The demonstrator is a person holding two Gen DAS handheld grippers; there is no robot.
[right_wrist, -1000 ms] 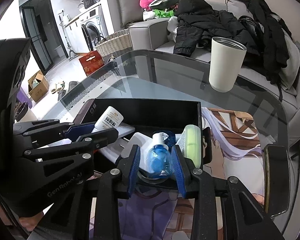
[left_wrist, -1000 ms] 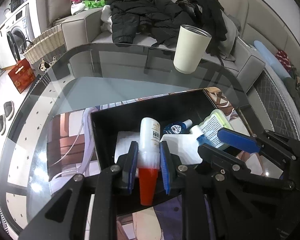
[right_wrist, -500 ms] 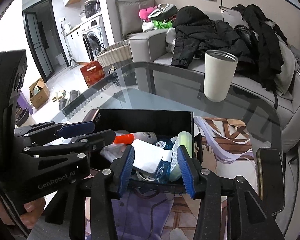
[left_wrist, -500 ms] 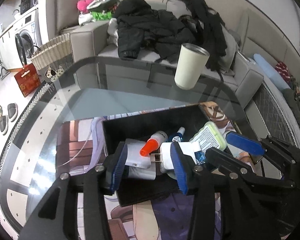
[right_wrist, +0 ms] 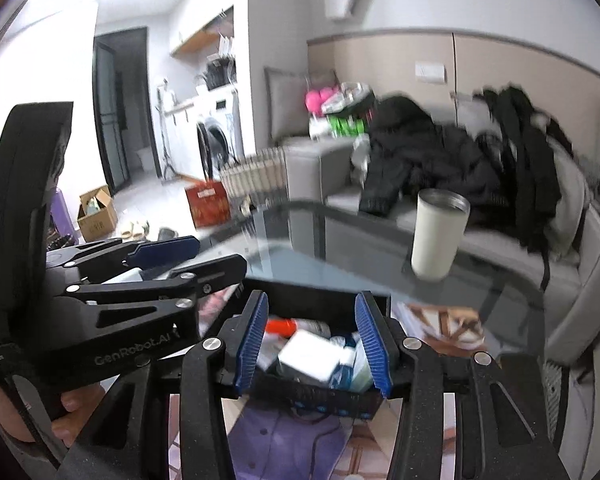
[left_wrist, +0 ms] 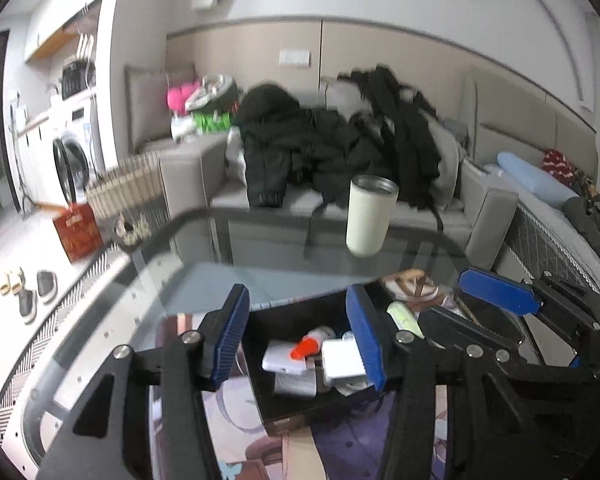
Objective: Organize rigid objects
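Both tools hang above the black box (left_wrist: 300, 404), which sits on a printed mat on the glass bench (left_wrist: 260, 256), toward its near edge. The left hand-held gripper (left_wrist: 300, 336) is spread wide and holds nothing; the right hand-held gripper (right_wrist: 314, 344) is likewise wide and empty. Inside the box lie the orange-capped bottle (left_wrist: 312, 342), a white charger block (left_wrist: 342, 360) and a green-labelled bottle (left_wrist: 404, 318), crowded together. The orange-capped bottle lies below and between the left fingers, its long axis slanting toward the far right. Judging by that, the left tool is the nearer one. A white tumbler (left_wrist: 370, 216) stands well apart toward the far edge.
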